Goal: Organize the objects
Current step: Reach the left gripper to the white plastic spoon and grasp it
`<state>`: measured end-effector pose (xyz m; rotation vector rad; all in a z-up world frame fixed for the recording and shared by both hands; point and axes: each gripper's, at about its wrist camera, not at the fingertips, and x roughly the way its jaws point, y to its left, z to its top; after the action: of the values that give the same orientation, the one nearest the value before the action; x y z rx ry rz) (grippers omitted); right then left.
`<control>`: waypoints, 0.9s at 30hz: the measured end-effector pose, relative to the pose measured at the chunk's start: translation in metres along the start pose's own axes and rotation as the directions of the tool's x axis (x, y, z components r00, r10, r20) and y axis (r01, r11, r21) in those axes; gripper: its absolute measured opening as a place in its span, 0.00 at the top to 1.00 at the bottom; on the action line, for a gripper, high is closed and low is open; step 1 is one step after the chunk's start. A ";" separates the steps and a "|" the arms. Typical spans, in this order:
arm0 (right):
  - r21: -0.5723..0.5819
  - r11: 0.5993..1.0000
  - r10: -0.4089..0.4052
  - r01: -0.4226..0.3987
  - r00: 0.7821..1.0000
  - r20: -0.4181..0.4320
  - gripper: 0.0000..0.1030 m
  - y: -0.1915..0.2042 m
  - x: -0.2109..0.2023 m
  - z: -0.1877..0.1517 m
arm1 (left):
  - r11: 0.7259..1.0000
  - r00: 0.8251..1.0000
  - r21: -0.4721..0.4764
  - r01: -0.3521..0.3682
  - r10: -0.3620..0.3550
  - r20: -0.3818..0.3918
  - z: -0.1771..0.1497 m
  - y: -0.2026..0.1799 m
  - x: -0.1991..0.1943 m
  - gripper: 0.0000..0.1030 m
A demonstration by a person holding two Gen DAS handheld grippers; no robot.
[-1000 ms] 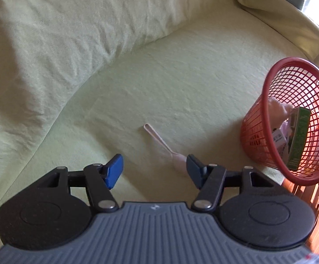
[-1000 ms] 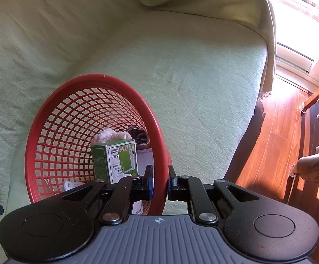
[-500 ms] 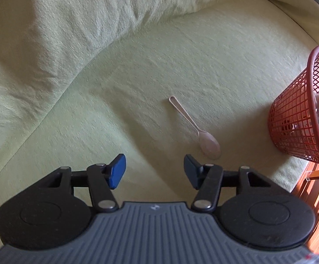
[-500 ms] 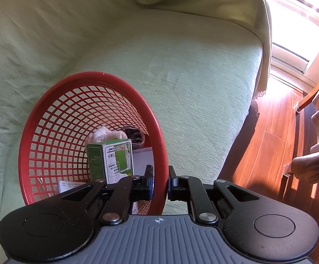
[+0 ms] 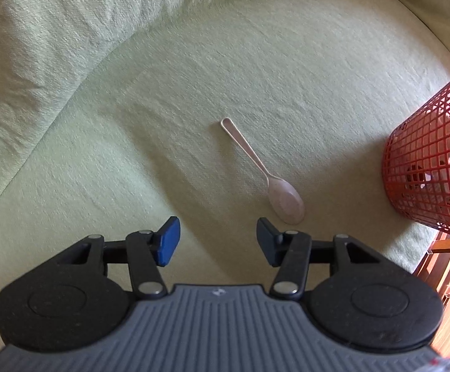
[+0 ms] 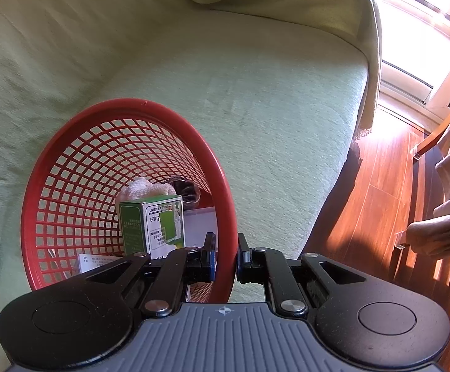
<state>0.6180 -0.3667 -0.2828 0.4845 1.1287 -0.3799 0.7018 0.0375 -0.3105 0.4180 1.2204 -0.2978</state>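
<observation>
A pale pink spoon [image 5: 263, 172] is seen lying flat on the light green cover of the sofa seat [image 5: 287, 71], in the middle of the seat and toward its front edge. Its handle end is turned toward the backrest, and its bowl is turned toward the front edge. The left gripper [image 5: 218, 237] is held above the cover with its jaws closing, yet nothing is found between them: only bare cloth is seen in the gap. The spoon's bowl is placed just beside the right-hand blue pad, slightly beyond it, and is not touched by it.

A red mesh basket [image 6: 70, 186] is seen resting on the seat near the front edge, toward the armrest end, tilted so that its mouth is turned toward the right wrist camera. Its rim is clamped by the right gripper [image 6: 226, 259], with one finger inside the basket and the other outside. Inside the basket, a green and white carton [image 6: 152, 224] is seen standing upright, with a white crumpled cloth [image 6: 144, 189] and a dark object [image 6: 184, 190] behind it and a white paper at the bottom. A wooden floor [image 6: 377, 217] is seen beyond the seat's front edge.
</observation>
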 end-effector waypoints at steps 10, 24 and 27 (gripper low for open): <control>0.012 1.000 -0.004 0.004 1.000 -0.012 0.92 -0.004 0.001 0.001 | 0.999 0.999 -0.020 0.033 -0.033 -0.025 0.013 -0.019 0.034 0.56; 0.011 1.000 -0.010 0.010 1.000 -0.012 0.92 -0.005 0.003 0.002 | 0.973 0.996 -0.226 0.050 -0.065 -0.060 0.050 -0.030 0.086 0.78; 0.011 1.000 -0.011 0.011 1.000 -0.013 0.92 -0.005 0.003 0.002 | 0.970 0.993 -0.236 0.058 -0.079 -0.083 0.050 -0.031 0.097 0.84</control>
<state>0.6181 -0.3723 -0.2854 0.4917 1.1428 -0.3931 0.7613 -0.0132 -0.3931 0.1874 1.3452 -0.1925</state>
